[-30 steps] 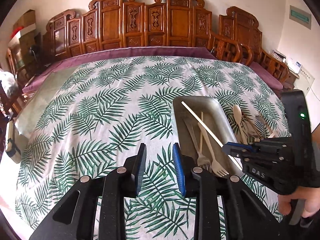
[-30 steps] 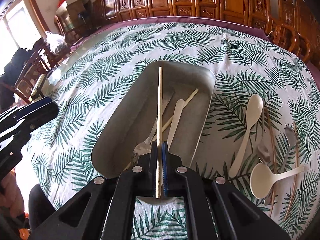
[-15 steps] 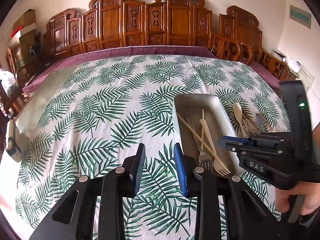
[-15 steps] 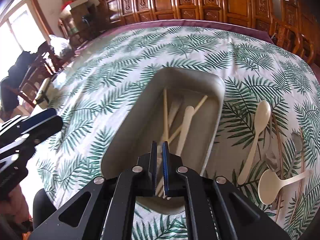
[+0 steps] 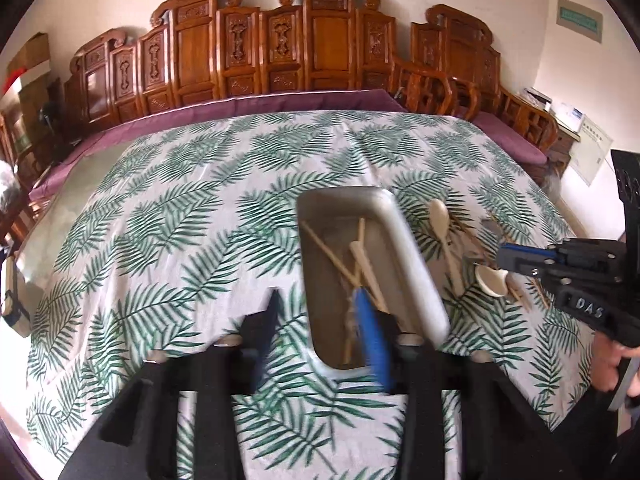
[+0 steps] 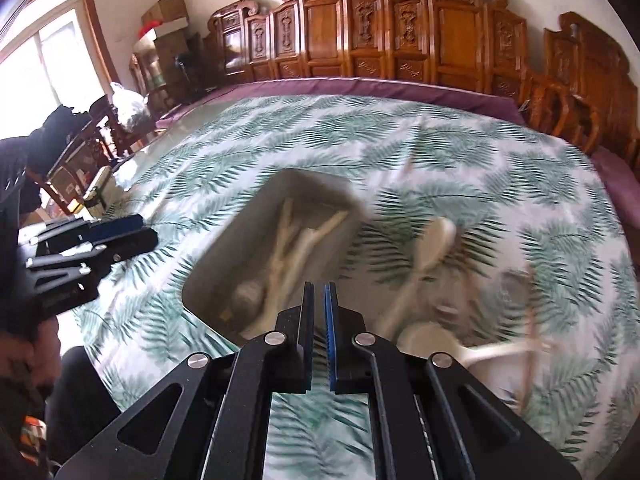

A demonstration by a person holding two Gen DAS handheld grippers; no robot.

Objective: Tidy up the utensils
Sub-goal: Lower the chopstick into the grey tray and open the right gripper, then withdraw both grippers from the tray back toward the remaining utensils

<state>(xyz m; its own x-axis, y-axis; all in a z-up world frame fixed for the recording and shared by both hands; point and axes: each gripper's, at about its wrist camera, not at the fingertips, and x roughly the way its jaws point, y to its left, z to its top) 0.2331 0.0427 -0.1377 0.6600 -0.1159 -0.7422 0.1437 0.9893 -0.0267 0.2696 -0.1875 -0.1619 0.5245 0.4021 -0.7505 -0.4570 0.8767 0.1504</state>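
A grey metal tray point(image 5: 412, 264) point(image 6: 224, 256) sits on the leaf-print tablecloth and holds forks, a chopstick point(image 5: 328, 252) and a pale utensil. My left gripper point(image 5: 320, 312) is open, its fingers astride the tray's near left wall. My right gripper point(image 6: 319, 312) is slightly open and empty, above the tray's near right corner; it also shows in the left wrist view point(image 5: 520, 258). Right of the tray lie cream spoons point(image 5: 444, 236) point(image 6: 432, 244), a ladle point(image 6: 440, 344) and brown chopsticks point(image 6: 530, 340).
The tablecloth point(image 5: 180, 220) covers a large table with a purple border. Carved wooden chairs point(image 5: 280, 52) line the far side. A dark object point(image 5: 12, 304) lies at the table's left edge.
My right gripper let go of the chopstick, which now lies in the tray, and drew back to the right. My left gripper moved right onto the tray's near left wall.
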